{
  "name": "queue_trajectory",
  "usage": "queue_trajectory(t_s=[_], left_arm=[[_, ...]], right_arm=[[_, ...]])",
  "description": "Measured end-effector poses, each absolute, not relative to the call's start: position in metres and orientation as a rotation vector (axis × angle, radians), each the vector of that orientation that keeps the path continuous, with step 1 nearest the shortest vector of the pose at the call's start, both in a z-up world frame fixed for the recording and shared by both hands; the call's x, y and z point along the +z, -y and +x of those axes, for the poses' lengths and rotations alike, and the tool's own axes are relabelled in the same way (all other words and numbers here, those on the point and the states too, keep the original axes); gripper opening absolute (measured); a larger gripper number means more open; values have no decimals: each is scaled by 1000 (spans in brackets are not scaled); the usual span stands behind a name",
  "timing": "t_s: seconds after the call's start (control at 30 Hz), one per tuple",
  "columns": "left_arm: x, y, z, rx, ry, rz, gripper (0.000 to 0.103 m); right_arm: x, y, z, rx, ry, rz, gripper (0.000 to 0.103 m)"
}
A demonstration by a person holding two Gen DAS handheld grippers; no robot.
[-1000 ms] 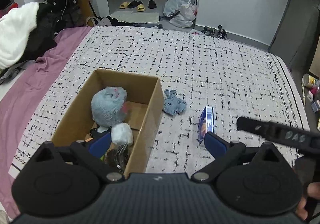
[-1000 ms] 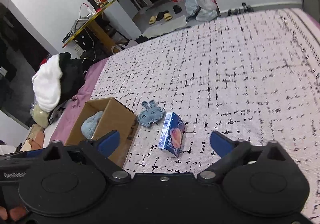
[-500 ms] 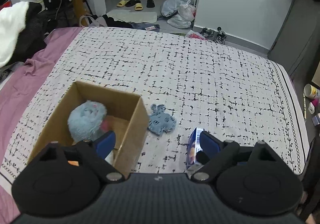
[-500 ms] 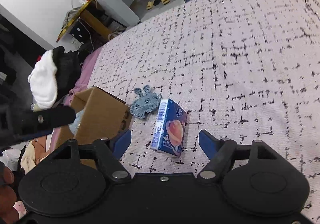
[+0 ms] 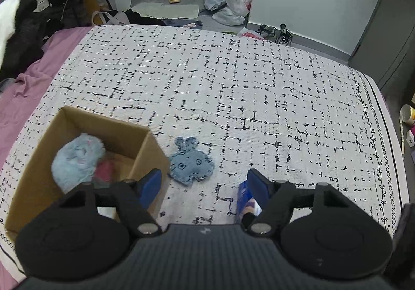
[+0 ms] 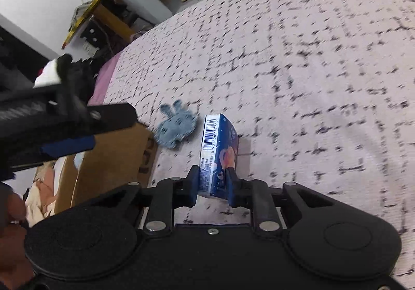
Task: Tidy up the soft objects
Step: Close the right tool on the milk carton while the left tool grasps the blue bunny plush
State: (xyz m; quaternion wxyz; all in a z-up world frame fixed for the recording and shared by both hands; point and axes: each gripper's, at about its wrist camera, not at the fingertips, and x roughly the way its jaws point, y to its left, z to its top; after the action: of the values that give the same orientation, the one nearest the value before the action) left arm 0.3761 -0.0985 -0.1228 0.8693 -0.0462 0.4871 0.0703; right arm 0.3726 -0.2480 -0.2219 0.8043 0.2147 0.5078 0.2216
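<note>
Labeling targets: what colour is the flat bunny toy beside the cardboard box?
Blue-grey, denim-like, with small dark stitched eyes: the bunny toy, clearest in the left wrist view.

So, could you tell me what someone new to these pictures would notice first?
Probably the right gripper, shut on the near end of a blue pack lying on the patterned bedspread. Just beyond the pack lies a flat blue bunny, beside an open cardboard box that holds a fluffy blue toy. The left gripper is open above the box's edge.
</note>
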Motion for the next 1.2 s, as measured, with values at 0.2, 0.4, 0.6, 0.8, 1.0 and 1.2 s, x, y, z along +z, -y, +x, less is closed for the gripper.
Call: queue_trajectory(t_s=[0.2,0.4,0.6,0.8,1.0,1.2], left_arm=[[-136,111,385,140,-1007,-36,72],[-156,123,393,146,-1007,45,72],[-186,133,400,151,-1031,167,61],[-208,135,403,186,-1030,292,53],[-221,136,412,198,-1042,332,53],[-228,136,421,220,-1044,312,47]], right_arm=[[-224,268,377,428,-1090,521,20],[-216,290,383,352,-1060,542,20],[-218,309,387,315,-1045,589,20],[-220,312,389,327,-1044,614,21],[-218,314,392,334,-1047,622,21],[-219,315,392,334,-1047,622,21]])
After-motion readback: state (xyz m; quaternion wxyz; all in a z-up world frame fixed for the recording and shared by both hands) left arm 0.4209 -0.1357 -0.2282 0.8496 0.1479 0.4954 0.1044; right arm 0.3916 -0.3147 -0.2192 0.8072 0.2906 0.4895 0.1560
